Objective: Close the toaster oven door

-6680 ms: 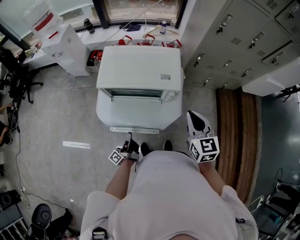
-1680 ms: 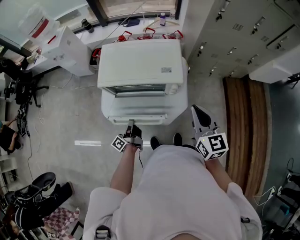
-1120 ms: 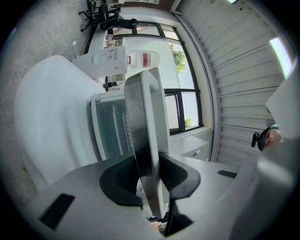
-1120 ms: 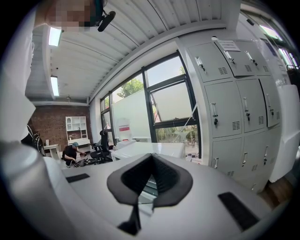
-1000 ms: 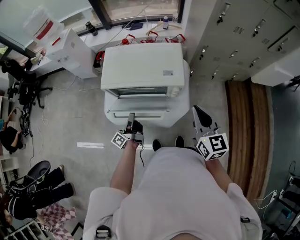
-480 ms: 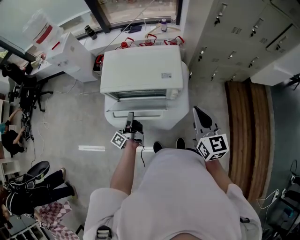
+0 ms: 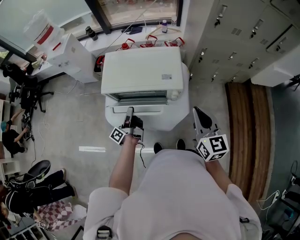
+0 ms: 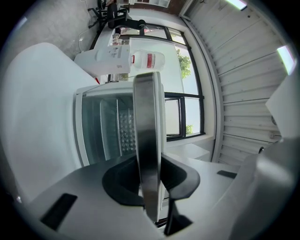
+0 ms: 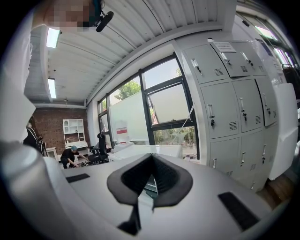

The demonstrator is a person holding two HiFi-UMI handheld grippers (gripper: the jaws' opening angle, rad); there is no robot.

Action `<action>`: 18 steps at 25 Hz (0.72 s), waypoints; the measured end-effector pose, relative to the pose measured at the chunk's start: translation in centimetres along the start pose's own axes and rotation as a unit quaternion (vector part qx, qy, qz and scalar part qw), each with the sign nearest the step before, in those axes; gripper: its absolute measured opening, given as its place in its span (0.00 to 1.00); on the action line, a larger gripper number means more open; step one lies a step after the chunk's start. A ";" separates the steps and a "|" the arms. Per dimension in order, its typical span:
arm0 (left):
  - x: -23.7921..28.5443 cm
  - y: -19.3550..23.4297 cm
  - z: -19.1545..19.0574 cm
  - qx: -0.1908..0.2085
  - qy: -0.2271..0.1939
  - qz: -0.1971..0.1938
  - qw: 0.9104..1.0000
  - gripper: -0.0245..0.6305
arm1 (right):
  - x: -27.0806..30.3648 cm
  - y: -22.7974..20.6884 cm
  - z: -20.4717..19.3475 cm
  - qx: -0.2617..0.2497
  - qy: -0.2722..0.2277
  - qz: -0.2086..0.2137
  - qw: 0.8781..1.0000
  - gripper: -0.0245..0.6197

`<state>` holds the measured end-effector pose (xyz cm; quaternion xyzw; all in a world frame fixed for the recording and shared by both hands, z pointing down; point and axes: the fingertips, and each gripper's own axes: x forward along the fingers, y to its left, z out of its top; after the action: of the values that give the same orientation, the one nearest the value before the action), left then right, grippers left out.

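Boxy white toaster oven (image 7: 140, 70) sits on a rounded white stand (image 7: 176, 119) by the window, its glass-fronted door (image 7: 150, 109) tilted partly ajar — left gripper (image 7: 129, 112) clamps the door's brushed-metal bar handle (image 8: 147, 140), jaws just squeezing tighter — right gripper (image 7: 200, 115) hangs aside, pinched together, empty.

Daylight is coming through the black-framed window (image 7: 136, 9) at twelve o'clock, grey lockers (image 7: 234, 42) are lining the wall at two o'clock, a slatted wooden bench (image 7: 246, 131) is running along three o'clock, and a pale floor (image 7: 61, 126) is spreading toward nine o'clock, where a black office chair (image 7: 23, 86) is standing.
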<state>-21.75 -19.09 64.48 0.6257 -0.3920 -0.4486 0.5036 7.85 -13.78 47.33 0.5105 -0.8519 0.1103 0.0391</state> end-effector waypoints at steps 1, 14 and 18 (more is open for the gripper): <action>0.2 0.0 0.0 -0.005 0.000 0.004 1.000 0.18 | -0.1 -0.1 0.0 0.000 -0.001 -0.001 1.000 0.05; 2.9 -0.1 0.7 -0.035 0.004 0.055 0.998 0.18 | 0.0 -0.6 0.0 0.003 -0.002 -0.007 1.000 0.05; 3.6 -0.1 1.0 -0.043 0.007 0.074 0.996 0.18 | 0.1 -0.5 0.0 0.005 -0.003 -0.007 1.000 0.05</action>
<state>-21.64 -22.77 63.73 0.5759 -0.4143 -0.4221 0.5643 8.24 -14.12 47.47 0.5168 -0.8479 0.1129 0.0350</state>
